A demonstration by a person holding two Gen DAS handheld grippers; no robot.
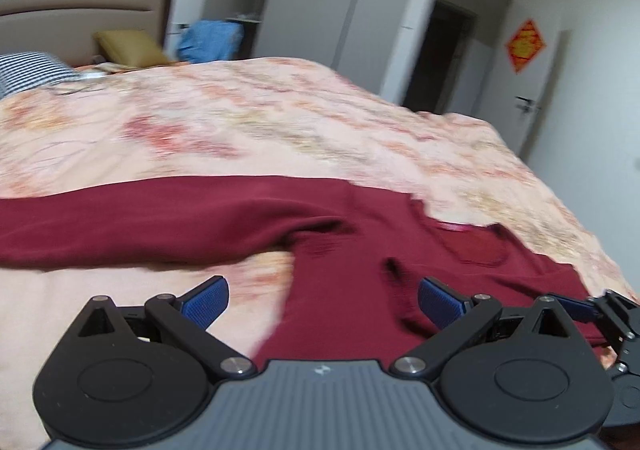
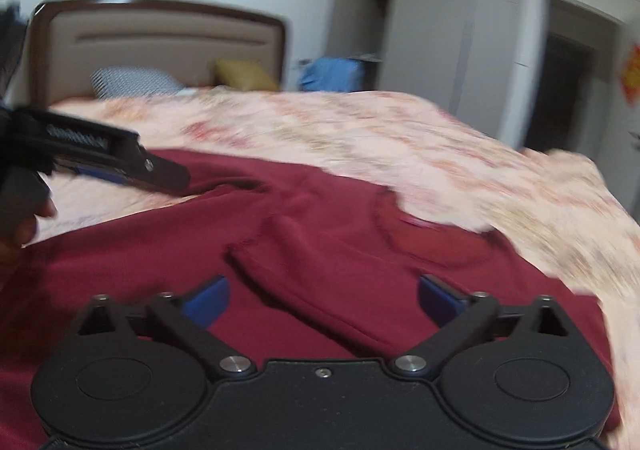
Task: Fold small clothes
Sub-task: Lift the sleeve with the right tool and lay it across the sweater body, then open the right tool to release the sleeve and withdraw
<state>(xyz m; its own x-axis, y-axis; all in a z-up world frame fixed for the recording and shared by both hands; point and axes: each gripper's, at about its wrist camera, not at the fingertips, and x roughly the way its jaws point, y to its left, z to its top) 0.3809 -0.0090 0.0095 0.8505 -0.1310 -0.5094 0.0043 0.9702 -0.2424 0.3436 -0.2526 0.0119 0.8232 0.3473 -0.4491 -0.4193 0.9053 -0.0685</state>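
Count: 1 maroon shirt point(image 2: 304, 250) at 6 o'clock; 2 grippers, left gripper point(image 1: 323, 304), right gripper point(image 2: 323, 304); 2 pillows at 10 o'clock, striped pillow point(image 2: 132, 83), mustard pillow point(image 2: 244, 75)

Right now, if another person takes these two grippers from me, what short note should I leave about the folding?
Left gripper: open, holds nothing, hovering over the edge of the shirt near the sleeve.
Right gripper: open, holds nothing, above the body of the shirt.
The dark red shirt lies spread on the flowered bedspread, neck opening toward the far right, one sleeve stretched out to the left. Part of the cloth near the middle is already turned over itself, but the pictures are blurred, so I cannot tell if this is a proper fold.
Left to do: grip the sleeve and edges, fold inward, then fold the body.
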